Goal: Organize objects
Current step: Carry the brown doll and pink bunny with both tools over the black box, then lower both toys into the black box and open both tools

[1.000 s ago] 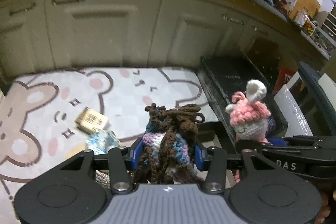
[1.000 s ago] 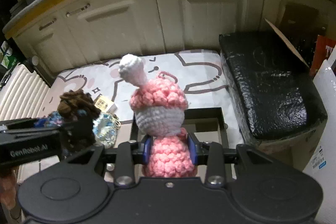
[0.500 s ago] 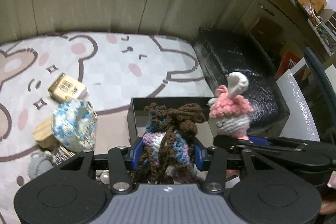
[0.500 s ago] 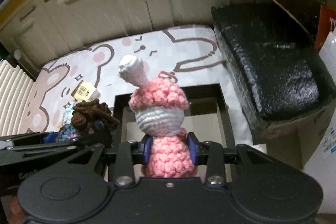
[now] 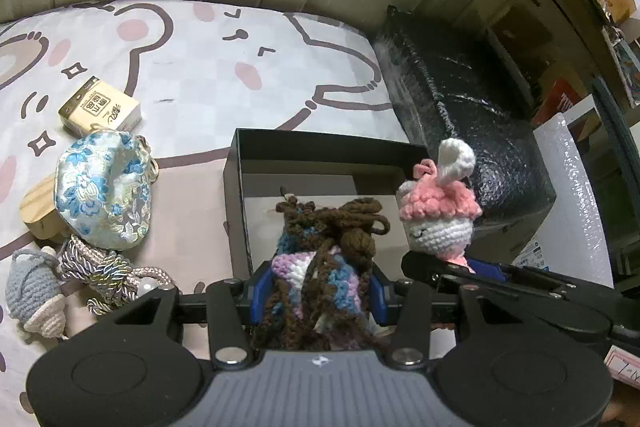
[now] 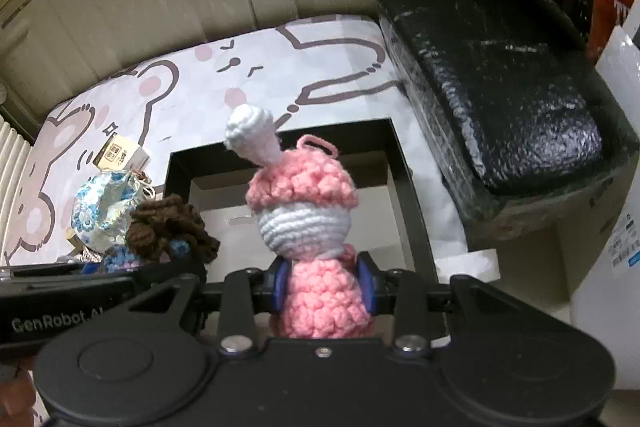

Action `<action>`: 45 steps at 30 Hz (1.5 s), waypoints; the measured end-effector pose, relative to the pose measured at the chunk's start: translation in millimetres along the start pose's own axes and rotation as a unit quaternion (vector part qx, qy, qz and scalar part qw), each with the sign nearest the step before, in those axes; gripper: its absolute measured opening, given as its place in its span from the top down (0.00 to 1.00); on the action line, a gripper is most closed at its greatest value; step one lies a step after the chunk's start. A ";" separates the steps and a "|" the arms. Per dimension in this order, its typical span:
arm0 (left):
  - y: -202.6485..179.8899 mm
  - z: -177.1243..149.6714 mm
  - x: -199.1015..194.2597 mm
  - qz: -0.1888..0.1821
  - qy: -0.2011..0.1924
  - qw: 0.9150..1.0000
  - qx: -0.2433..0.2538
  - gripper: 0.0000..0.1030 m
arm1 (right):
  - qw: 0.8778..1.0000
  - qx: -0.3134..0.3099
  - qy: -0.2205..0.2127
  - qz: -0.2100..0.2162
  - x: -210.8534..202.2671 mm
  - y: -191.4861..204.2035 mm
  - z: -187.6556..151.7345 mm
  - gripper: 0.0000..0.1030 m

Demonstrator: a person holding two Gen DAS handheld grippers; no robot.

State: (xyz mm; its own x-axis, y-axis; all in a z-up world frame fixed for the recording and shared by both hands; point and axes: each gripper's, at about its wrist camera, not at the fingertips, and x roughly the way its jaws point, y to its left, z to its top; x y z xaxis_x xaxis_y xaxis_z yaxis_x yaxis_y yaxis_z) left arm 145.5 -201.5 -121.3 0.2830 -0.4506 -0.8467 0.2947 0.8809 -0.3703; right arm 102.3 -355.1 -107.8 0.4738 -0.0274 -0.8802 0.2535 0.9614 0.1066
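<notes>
Clamping crochet dolls [image 5: 316, 267], hand-held grippers [image 5: 316, 293]

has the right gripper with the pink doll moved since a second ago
Yes. The right gripper, shut on the pink crochet doll, has come down toward the black box, which now fills far more of the right wrist view.
</notes>
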 end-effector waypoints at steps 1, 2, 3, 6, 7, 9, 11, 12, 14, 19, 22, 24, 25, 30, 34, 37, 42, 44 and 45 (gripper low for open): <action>-0.3 -0.4 1.2 0.003 0.000 1.000 0.002 0.52 | 1.000 0.002 0.001 0.000 1.3 -1.3 -0.6 0.65; -0.4 -0.5 2.2 0.006 0.001 1.000 0.003 0.51 | 1.000 0.004 0.003 -0.001 3.1 -2.1 -0.4 0.65; 0.3 -0.6 2.4 0.009 0.002 1.000 0.002 0.49 | 1.000 0.005 0.005 -0.001 4.4 -2.3 -0.7 0.65; 2.0 0.4 -4.1 0.016 -0.004 1.000 -0.004 0.34 | 1.000 0.006 0.010 0.004 8.0 -0.4 -2.0 0.65; 2.2 0.9 -7.7 0.016 -0.010 1.000 -0.002 0.31 | 1.000 0.004 0.011 0.005 9.1 0.8 -2.4 0.65; 3.8 1.6 -12.5 0.023 -0.016 1.000 0.002 0.30 | 1.000 0.003 0.015 0.006 11.0 3.2 -2.7 0.65; 6.2 2.3 -14.0 0.029 -0.016 0.999 0.001 0.30 | 1.000 0.003 0.018 0.005 12.9 5.4 -2.9 0.64; 7.4 2.5 -13.6 0.032 -0.015 0.999 0.000 0.31 | 1.000 0.003 0.019 0.005 13.9 6.2 -3.0 0.64; 9.6 1.9 -12.6 0.043 -0.012 0.999 0.002 0.31 | 1.000 0.002 0.021 0.002 15.9 7.7 -3.1 0.64; 11.1 0.9 -11.3 0.059 -0.012 0.998 0.017 0.30 | 1.000 -0.004 0.019 -0.020 16.6 7.4 -1.5 0.64; 10.4 -0.2 -10.7 0.057 -0.007 0.998 0.022 0.30 | 0.999 -0.012 0.017 -0.029 17.4 5.2 -2.3 0.61; 8.9 -1.3 -9.1 0.058 -0.004 0.998 0.026 0.30 | 1.000 0.004 0.014 -0.022 16.4 1.0 -2.8 0.54; 8.4 -1.4 -8.3 0.059 -0.003 0.998 0.028 0.30 | 1.000 0.009 0.012 -0.021 15.2 0.2 -2.4 0.46; 6.9 -1.4 -7.5 0.064 -0.003 0.997 0.036 0.31 | 0.999 0.019 0.007 -0.026 9.1 -2.1 -1.1 0.43; 5.1 -1.8 -10.3 0.065 -0.005 0.997 0.042 0.31 | 0.999 0.016 0.009 -0.032 7.5 -1.5 -3.1 0.44; 3.2 -1.9 -13.3 0.068 -0.010 0.996 0.048 0.31 | 0.999 0.018 0.006 -0.031 3.0 -0.9 -4.6 0.45; 0.4 -2.8 -19.8 0.069 -0.016 0.996 0.056 0.30 | 0.999 0.019 -0.008 -0.032 -10.0 -0.7 -6.4 0.45; -0.3 -3.6 -23.0 0.067 -0.018 0.996 0.058 0.30 | 0.999 0.022 -0.014 -0.030 -17.8 -1.4 -6.8 0.46; -0.7 -3.9 -24.8 0.067 -0.019 0.996 0.060 0.30 | 0.999 0.024 -0.018 -0.029 -21.1 -1.4 -7.2 0.46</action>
State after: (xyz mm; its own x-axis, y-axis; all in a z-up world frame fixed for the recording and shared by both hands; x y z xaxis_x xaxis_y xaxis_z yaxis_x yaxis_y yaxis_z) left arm 134.7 -190.4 -101.5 0.3605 -0.3370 -0.8697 0.3576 0.9111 -0.2048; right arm 85.9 -353.9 -92.7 0.4864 -0.0925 -0.8688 0.3205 0.9439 0.0790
